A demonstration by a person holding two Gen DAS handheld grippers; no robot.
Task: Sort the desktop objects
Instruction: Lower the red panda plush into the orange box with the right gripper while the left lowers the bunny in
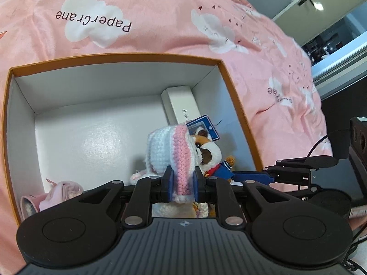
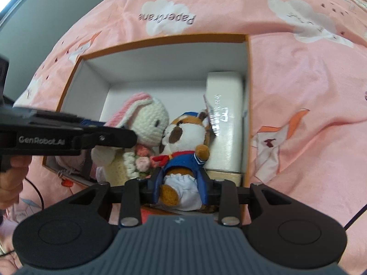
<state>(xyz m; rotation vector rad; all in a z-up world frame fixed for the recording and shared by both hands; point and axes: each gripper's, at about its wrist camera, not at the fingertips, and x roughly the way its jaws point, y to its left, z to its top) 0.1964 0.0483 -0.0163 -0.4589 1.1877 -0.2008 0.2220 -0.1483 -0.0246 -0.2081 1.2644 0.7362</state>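
Left gripper (image 1: 182, 181): jaws closed on the pink-and-white ear of the crochet rabbit (image 1: 169, 151), holding the toy over the inside of the box.
Right gripper (image 2: 181, 183): jaws gripping the plush dog (image 2: 183, 146) around its lower body, at the white shorts, right at the near wall of the box.
Box (image 1: 114, 57): orange-rimmed, white inside, sitting on a pink cloud-print cloth (image 1: 137, 11) that covers the surface beneath.
Rabbit position: inside the box outline, upright, face touching the dog's head in the right wrist view; whether it rests on the box floor I cannot tell.
Dog position: beside the rabbit, just in front of the white carton (image 1: 181, 105), a blue tag (image 1: 203, 128) sticking up behind its head.
Already in the box: the white carton lying along the right wall, and a pale pink item (image 1: 57, 194) in the near left corner, too hidden to name.
Done so far: judging by this, at least two things are stowed and both toys have reached the box.
Left to do: both toys look to need releasing and the grippers lifting clear; no loose objects show on the cloth around the box, though much of it is out of view.
Progress judgement: probably late in the sorting.
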